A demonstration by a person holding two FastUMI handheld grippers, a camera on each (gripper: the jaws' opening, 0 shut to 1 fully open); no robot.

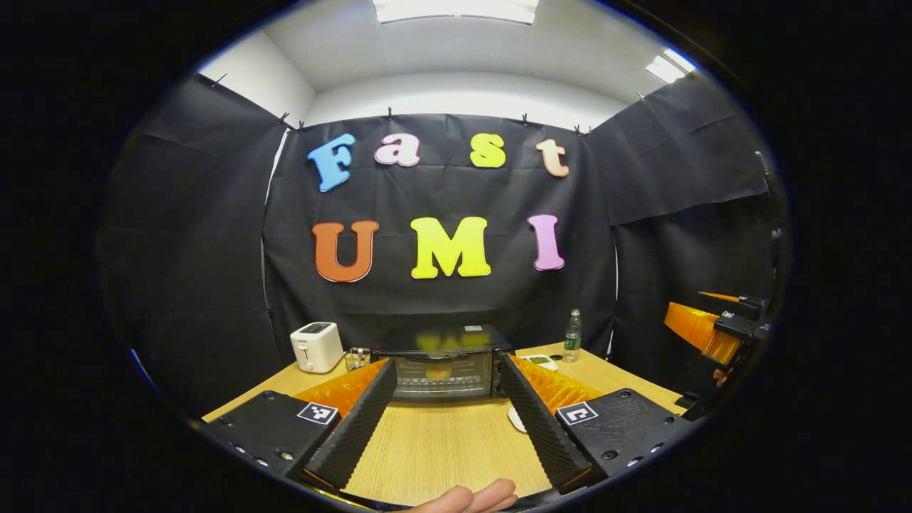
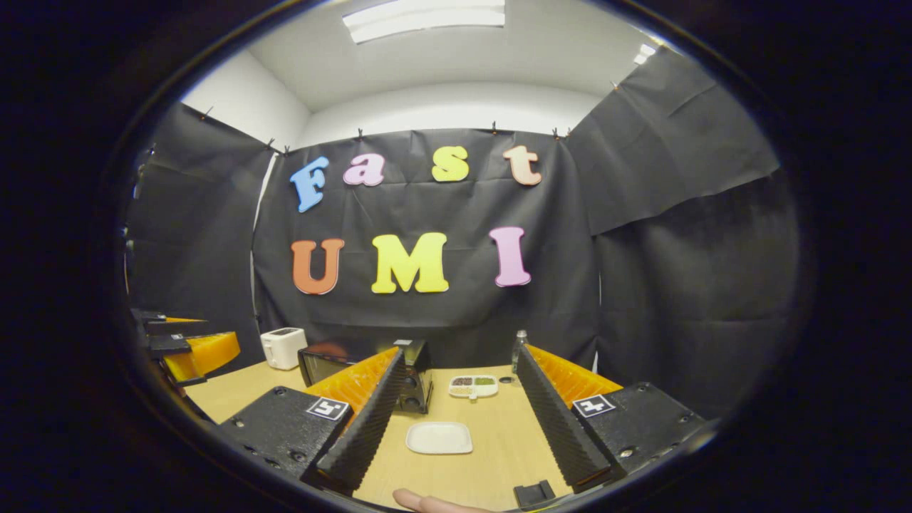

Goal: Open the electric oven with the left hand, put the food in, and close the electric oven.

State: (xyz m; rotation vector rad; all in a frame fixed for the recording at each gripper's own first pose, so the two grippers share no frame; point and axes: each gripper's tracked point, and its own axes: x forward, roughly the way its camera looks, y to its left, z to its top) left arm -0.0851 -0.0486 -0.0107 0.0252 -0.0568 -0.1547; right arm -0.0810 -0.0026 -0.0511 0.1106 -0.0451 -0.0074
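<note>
The black electric oven (image 1: 442, 360) stands at the back of the wooden table (image 1: 442, 456) with its glass door closed. A yellowish item (image 1: 438, 372) shows dimly through the glass. My left gripper (image 1: 447, 377) is open, held back from the oven, its fingers framing the door. In the right gripper view the oven (image 2: 335, 363) sits left of centre, seen from its knob side. My right gripper (image 2: 462, 363) is open above an empty white plate (image 2: 439, 437). Each gripper also appears in the other's view: the right gripper (image 1: 719, 331) and the left gripper (image 2: 178, 345).
A white toaster (image 1: 317, 346) and a small wire rack (image 1: 356, 358) stand left of the oven. A clear bottle (image 2: 520, 349) and a divided dish of seasonings (image 2: 473, 385) sit to its right. A fingertip (image 1: 470, 499) shows at the bottom edge.
</note>
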